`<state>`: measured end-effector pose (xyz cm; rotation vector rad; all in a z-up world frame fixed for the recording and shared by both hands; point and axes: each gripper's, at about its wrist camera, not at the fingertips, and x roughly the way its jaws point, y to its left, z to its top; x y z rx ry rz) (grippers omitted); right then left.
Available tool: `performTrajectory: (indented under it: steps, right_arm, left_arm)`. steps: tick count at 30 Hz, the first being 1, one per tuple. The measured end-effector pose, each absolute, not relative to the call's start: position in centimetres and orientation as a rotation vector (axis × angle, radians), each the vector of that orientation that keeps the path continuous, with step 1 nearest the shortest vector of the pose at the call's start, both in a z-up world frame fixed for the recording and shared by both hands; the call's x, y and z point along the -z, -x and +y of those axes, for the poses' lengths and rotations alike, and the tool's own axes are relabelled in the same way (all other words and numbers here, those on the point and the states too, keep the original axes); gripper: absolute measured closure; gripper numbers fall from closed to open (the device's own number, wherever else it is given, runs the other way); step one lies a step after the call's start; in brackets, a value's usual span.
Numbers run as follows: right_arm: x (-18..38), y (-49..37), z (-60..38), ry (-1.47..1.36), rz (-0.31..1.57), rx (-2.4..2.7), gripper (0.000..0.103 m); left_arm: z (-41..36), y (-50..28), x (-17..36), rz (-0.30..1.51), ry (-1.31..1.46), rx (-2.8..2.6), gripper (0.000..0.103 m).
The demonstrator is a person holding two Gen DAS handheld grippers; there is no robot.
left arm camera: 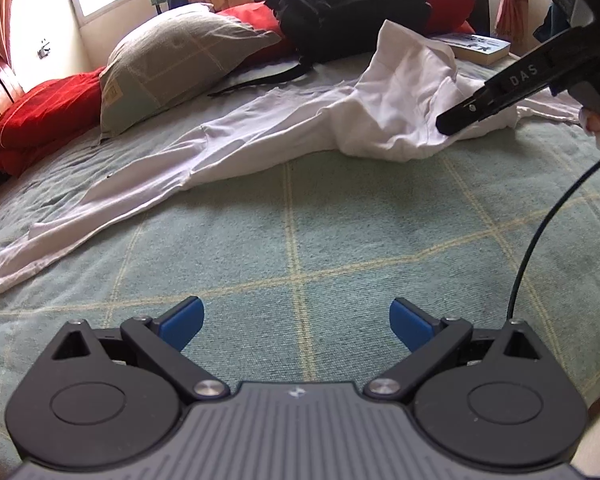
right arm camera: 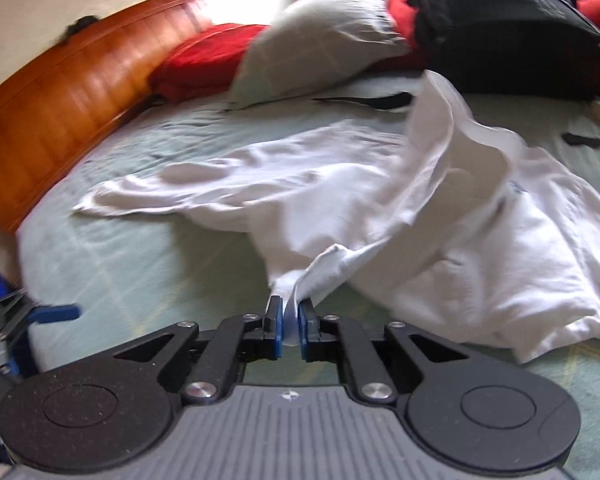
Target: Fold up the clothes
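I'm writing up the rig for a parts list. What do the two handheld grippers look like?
Both match: the left gripper and right gripper have a grey ribbed body, two round black discs, black linkage arms with silver screws, and blue finger pads. A small diamond logo sits at centre. From the side, the right gripper shows "DAS" lettering, and a thin dark cable hangs below it.

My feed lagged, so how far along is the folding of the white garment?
Early. Done: nothing looks folded; the white garment sprawls rumpled across the bed. In hand: the right gripper is shut on a bunched edge, lifting it. Left: the left gripper is open over bare blanket, and every fold remains.
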<state>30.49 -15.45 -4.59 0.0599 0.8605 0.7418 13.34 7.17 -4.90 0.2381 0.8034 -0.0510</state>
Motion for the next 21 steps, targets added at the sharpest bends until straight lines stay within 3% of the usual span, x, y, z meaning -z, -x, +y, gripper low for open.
performTrajectory:
  steps: [21]
  right_arm:
    - [1.7, -19.0, -7.4, 0.096, 0.851, -0.978, 0.093]
  left_arm:
    - [8.6, -5.8, 3.0, 0.704, -0.285, 0.003, 0.004]
